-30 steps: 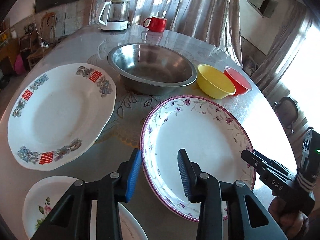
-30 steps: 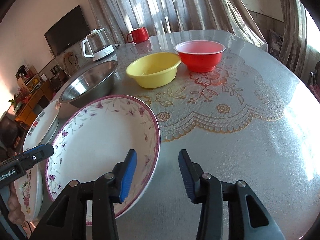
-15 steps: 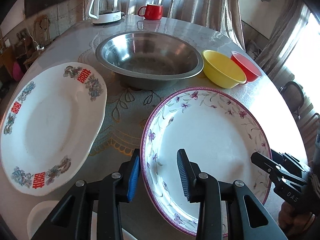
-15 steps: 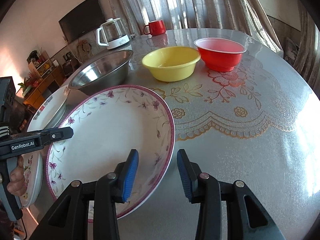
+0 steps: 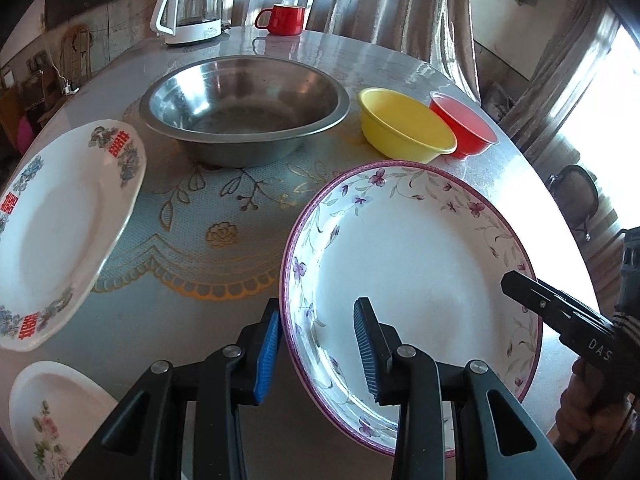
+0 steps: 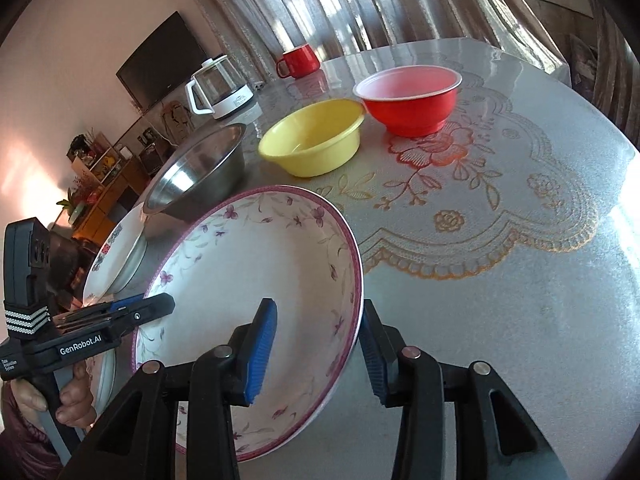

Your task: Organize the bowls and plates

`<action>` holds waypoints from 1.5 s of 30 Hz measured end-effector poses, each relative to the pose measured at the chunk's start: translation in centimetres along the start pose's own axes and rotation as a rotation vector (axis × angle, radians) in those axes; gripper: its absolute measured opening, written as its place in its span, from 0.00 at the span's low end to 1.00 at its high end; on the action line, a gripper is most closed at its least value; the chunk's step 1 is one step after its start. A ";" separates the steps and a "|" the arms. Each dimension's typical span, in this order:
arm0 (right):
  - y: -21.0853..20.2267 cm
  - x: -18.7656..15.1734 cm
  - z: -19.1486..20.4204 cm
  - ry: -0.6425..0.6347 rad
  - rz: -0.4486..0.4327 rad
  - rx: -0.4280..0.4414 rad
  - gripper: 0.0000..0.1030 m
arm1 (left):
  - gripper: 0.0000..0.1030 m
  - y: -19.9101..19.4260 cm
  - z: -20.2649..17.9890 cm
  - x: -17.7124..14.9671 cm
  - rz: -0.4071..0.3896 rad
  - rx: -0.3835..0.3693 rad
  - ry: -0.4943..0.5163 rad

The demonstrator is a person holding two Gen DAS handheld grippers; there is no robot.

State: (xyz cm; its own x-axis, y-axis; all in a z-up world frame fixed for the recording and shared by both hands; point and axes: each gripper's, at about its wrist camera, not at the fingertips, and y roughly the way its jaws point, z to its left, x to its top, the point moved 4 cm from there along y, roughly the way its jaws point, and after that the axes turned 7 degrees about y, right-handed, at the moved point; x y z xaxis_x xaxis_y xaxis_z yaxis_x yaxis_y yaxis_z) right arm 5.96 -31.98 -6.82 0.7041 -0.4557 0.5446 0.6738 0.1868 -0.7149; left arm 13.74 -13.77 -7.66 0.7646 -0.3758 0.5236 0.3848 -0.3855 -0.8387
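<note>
A deep white plate with a purple rim and small flowers [image 5: 420, 260] lies near the table's front. My left gripper [image 5: 318, 308] is shut on its left rim, blue pad outside, the other pad inside the well. In the right wrist view the same plate [image 6: 248, 280] looks tilted, and I cannot tell whether its base touches the table. My right gripper [image 6: 318, 306] straddles its right rim. Its jaws are opening, with the inner pad clear of the plate. Beyond stand a steel bowl [image 5: 244, 120], a yellow bowl [image 5: 404, 128] and a red bowl [image 5: 464, 128].
A large white plate with red characters [image 5: 60, 232] lies at the left, and a small rose-patterned plate [image 5: 52, 420] at the near left. A glass kettle [image 5: 188, 12] and a red mug [image 5: 282, 20] stand at the far edge. The lace-patterned table [image 6: 500, 320] spreads to the right.
The flowered plate has moved to the right with my left gripper, away from the red-character plate. Its right rim has come further in between my right gripper's jaws.
</note>
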 end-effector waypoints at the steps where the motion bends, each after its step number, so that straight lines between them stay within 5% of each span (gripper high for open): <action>1: 0.0 0.2 -0.3 0.008 -0.002 -0.011 0.41 | 0.35 0.0 -0.3 0.0 -0.002 -0.007 0.001; 22: 0.2 0.3 -1.8 0.000 -0.019 -0.166 0.41 | 0.38 -1.0 -0.6 -1.2 -0.087 0.030 -0.007; 29: -1.4 0.8 0.0 -0.076 -0.109 -0.262 0.48 | 0.46 -3.6 1.2 -2.2 -0.149 0.035 -0.069; 33: -1.8 1.1 2.1 -0.103 -0.122 -0.203 0.53 | 0.54 -6.0 2.6 -2.6 -0.215 0.061 -0.095; 38: -0.6 1.0 5.7 -0.106 -0.035 -0.004 0.62 | 0.64 -8.3 5.5 -3.6 -0.247 0.053 -0.156; 45: 3.2 -0.9 11.7 -0.127 0.131 0.190 0.64 | 0.76 -11.2 11.4 -5.2 -0.284 0.229 -0.194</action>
State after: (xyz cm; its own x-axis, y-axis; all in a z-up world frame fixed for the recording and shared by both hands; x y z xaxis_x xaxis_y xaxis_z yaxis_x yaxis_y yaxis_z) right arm 10.05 -20.78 -4.46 0.8026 -0.3058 0.5122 0.5965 0.4026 -0.6943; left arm 11.37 2.11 -2.74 0.6867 -0.1073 0.7190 0.6825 -0.2453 -0.6884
